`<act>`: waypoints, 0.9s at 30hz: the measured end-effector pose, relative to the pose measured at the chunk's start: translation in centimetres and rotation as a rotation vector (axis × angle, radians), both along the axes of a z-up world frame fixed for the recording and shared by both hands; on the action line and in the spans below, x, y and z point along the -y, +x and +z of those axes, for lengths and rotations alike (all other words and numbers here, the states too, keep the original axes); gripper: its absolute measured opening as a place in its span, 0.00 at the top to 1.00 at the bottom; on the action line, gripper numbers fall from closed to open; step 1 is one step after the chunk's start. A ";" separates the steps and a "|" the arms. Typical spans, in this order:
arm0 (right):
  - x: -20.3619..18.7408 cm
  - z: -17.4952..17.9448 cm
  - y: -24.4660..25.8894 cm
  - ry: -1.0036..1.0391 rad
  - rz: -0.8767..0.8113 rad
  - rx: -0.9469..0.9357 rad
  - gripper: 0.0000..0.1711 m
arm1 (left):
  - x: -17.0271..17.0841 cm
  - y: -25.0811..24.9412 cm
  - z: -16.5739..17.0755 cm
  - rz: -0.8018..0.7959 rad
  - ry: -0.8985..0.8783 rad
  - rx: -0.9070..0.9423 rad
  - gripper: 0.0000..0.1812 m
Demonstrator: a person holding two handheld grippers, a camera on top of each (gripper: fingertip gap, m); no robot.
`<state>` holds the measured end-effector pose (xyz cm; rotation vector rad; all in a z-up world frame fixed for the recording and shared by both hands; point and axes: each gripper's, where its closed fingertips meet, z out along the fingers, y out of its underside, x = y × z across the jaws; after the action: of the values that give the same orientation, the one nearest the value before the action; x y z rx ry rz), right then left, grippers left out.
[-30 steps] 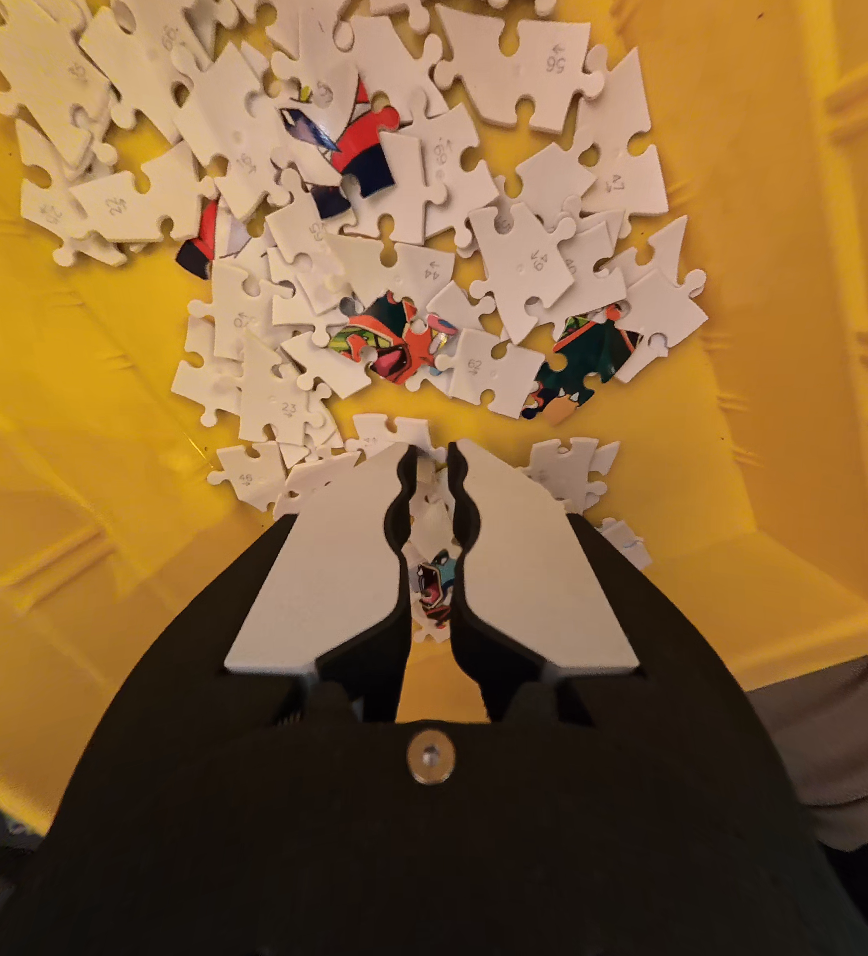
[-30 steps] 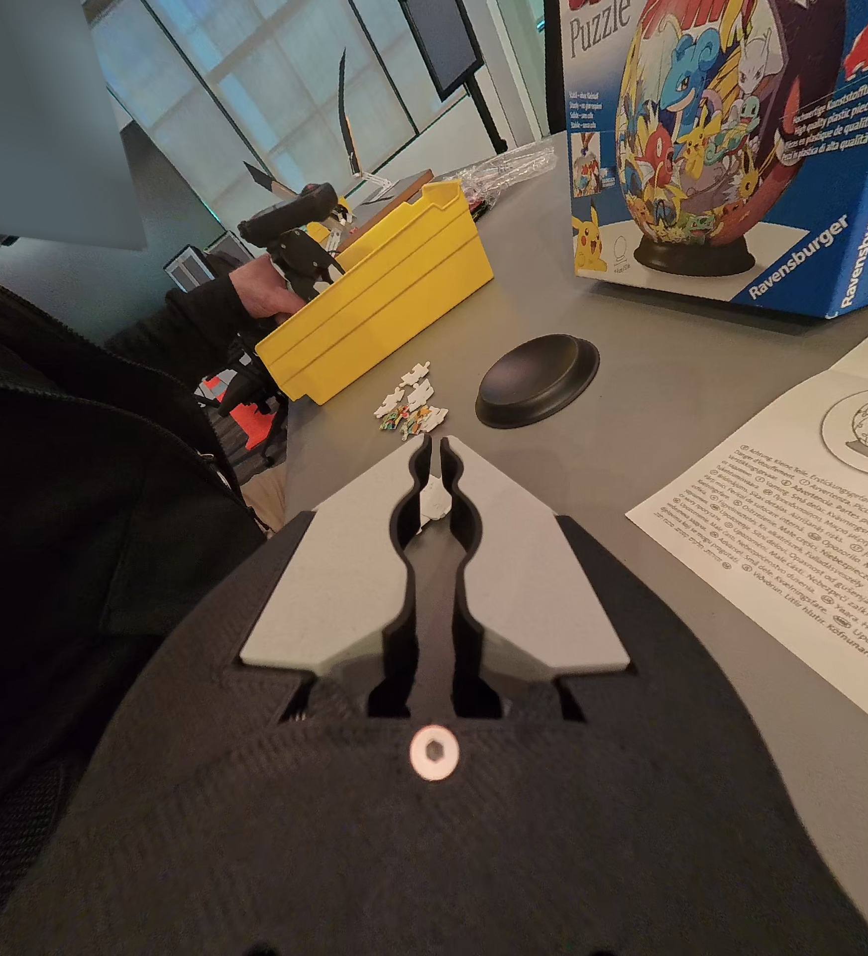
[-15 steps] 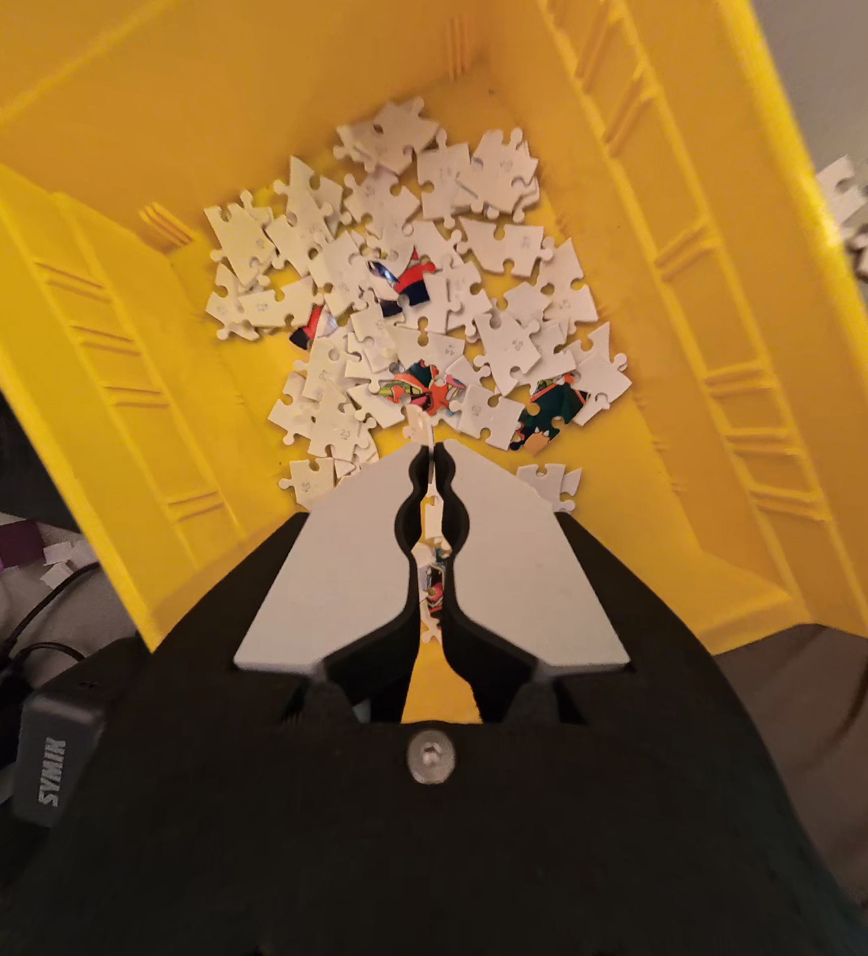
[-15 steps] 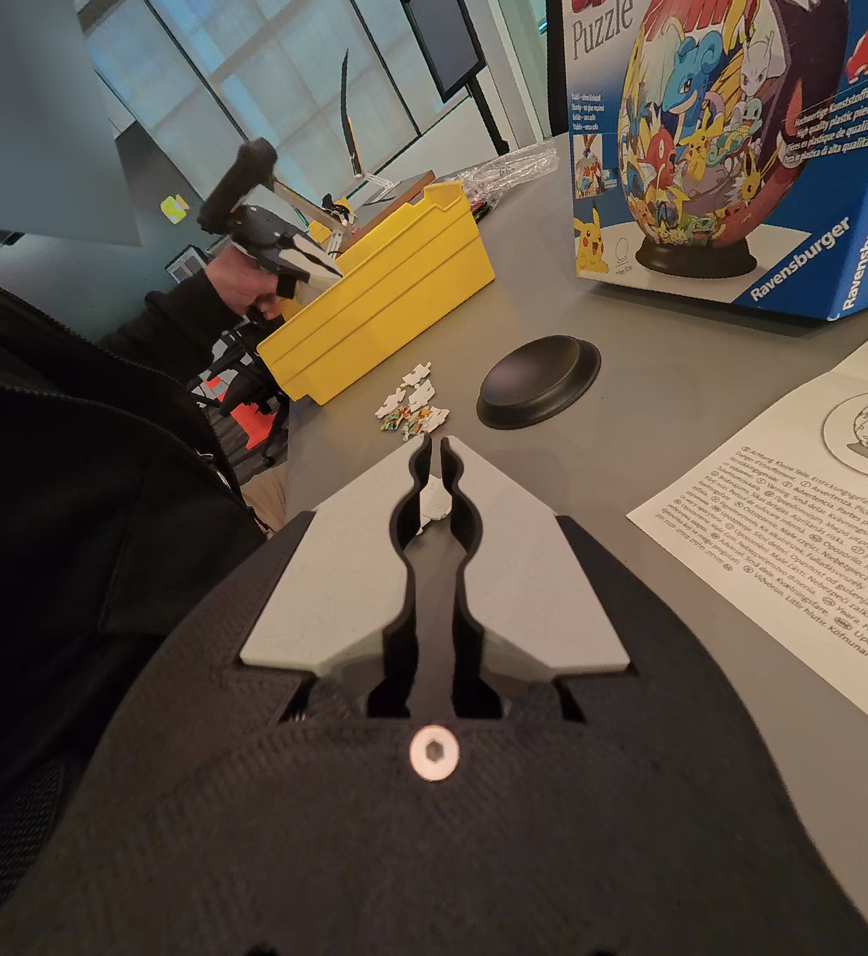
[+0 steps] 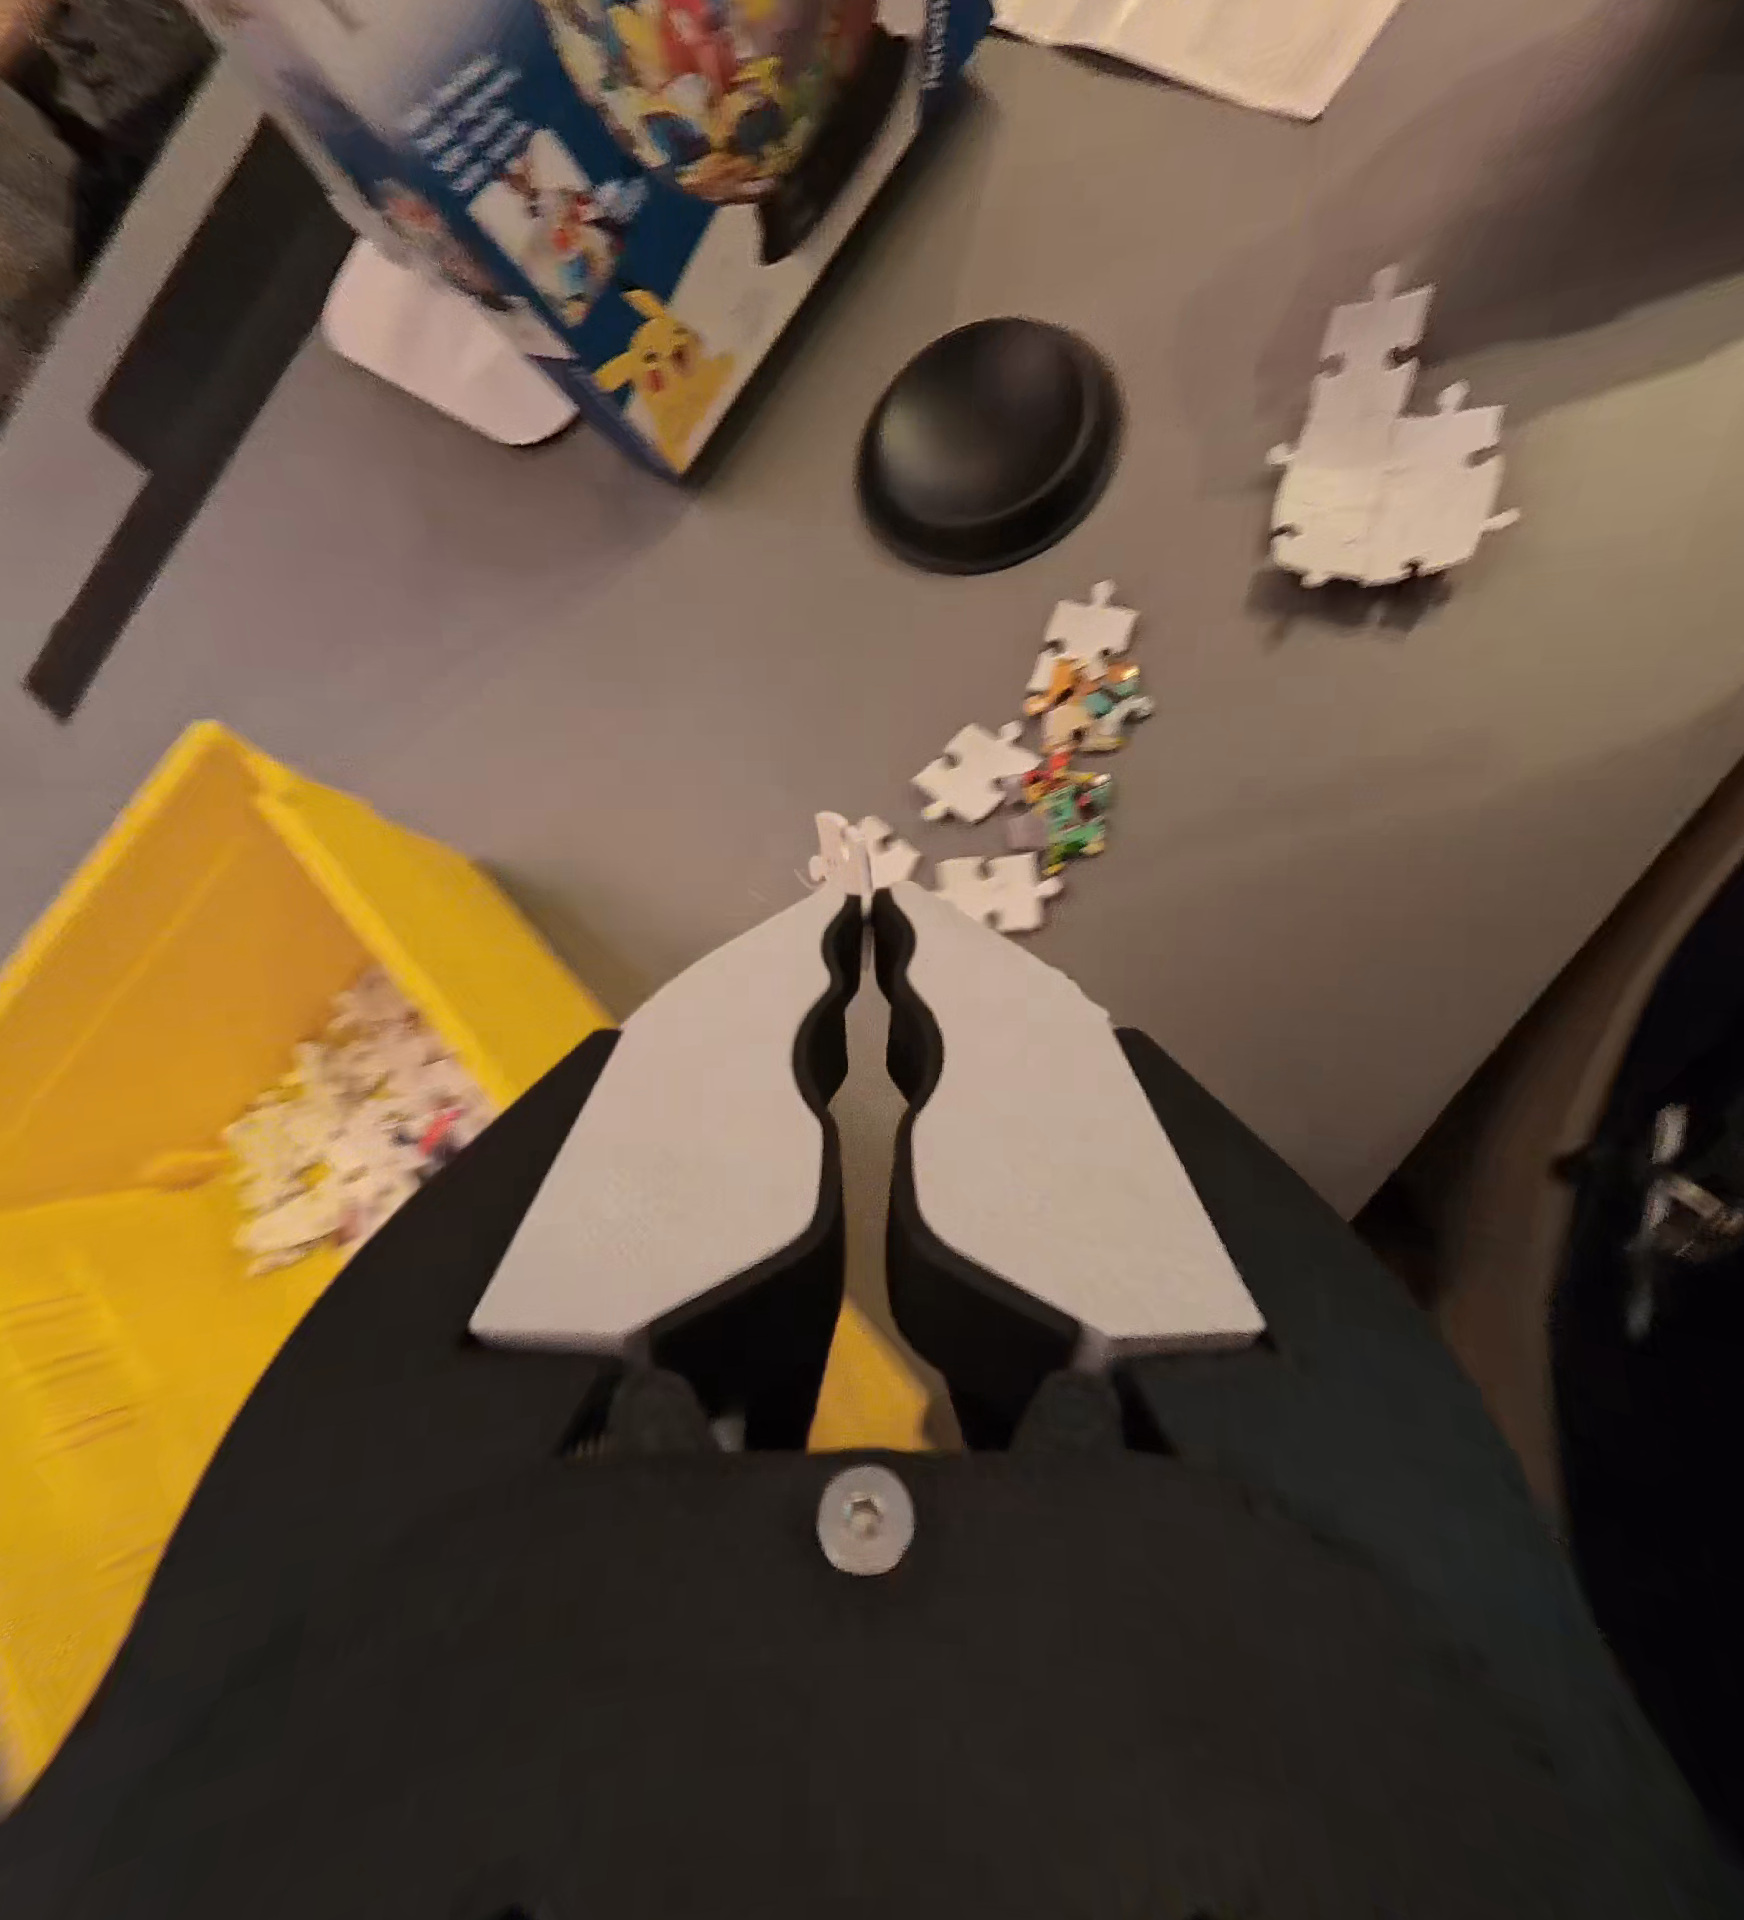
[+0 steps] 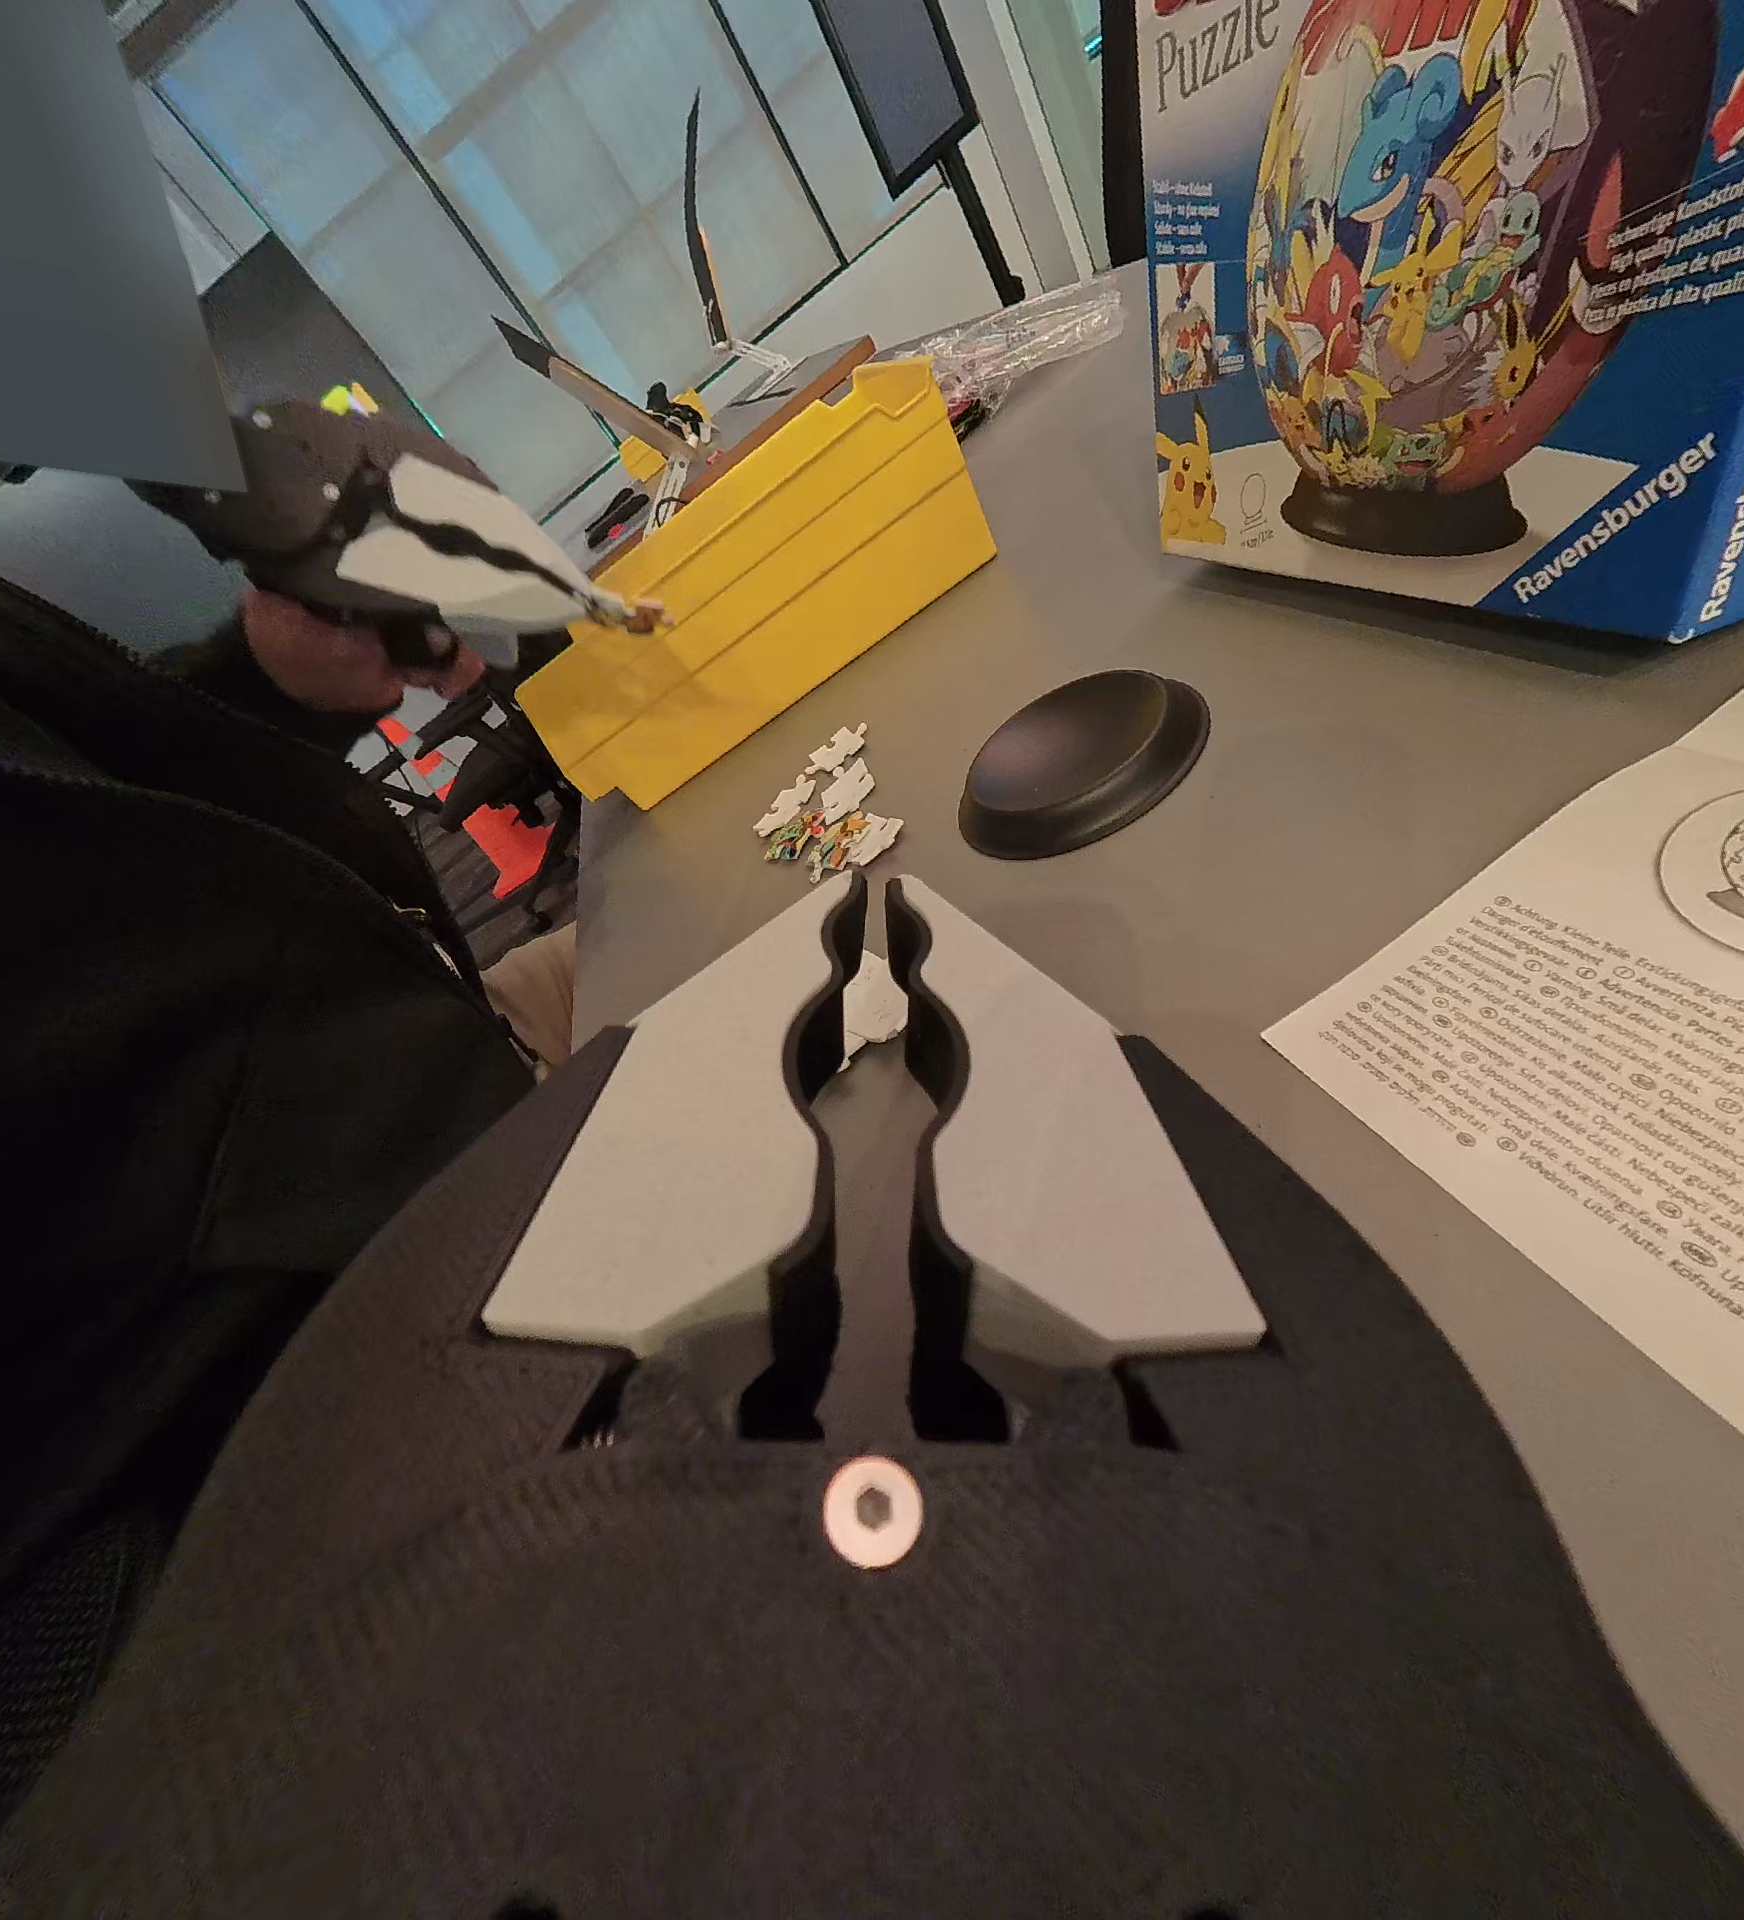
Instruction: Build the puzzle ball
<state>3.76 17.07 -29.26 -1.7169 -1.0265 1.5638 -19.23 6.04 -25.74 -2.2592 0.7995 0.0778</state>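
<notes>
The room behind has tall windows and a dark screen on a stand, and the grey surface (image 6: 1367, 748) carries all the things of the task. The left tool (image 5: 866, 914) is closed on one puzzle piece (image 5: 852, 857), held on edge at its tips, in the air above the surface. Just ahead of it and a little to its right lie the loose pieces (image 5: 1044, 769), some white side up, some showing colour. Farther ahead sits the black stand (image 5: 990, 447), and to the right of that the joined white section (image 5: 1377, 478). The yellow bin (image 5: 120, 1039) with the rest of the pieces is below and to the left of this tool. The puzzle box (image 6: 1491, 312) stands at the far side. The right tool (image 6: 873, 904) waits low over the surface, nearly closed, and something white (image 6: 873, 1003) sits between its jaws; I cannot tell if it is gripped. To do this step well, I think the left tool should come down slowly beside the loose pieces, lay the piece flat, and open only when it touches, because such a thin edge grip can slip.
</notes>
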 end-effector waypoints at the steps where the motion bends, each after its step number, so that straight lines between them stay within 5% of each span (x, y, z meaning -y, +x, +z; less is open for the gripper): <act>1: 0.0 0.0 0.0 0.000 0.001 -0.001 0.99 | 0.1 1.0 -1.3 0.009 -0.022 0.032 0.99; 4: 0.0 0.0 0.0 0.000 0.002 -0.002 0.99 | 0.2 1.2 -5.5 0.044 -0.081 -0.066 0.99; 16: 0.0 -0.1 -0.1 0.002 0.002 0.008 0.99 | 0.7 2.0 -10.6 0.054 -0.201 -0.244 0.97; 21: 0.1 -0.2 -0.1 0.000 0.004 0.014 0.99 | 0.4 2.9 -7.9 0.068 -0.116 -0.135 0.88; 27: 0.0 -0.3 -0.1 -0.003 0.001 0.018 0.99 | -0.1 -0.4 0.9 0.170 0.096 0.052 0.90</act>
<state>3.63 17.06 -29.53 -1.7355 -1.0349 1.5543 -19.60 6.17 -24.83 -2.2241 0.5635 0.1342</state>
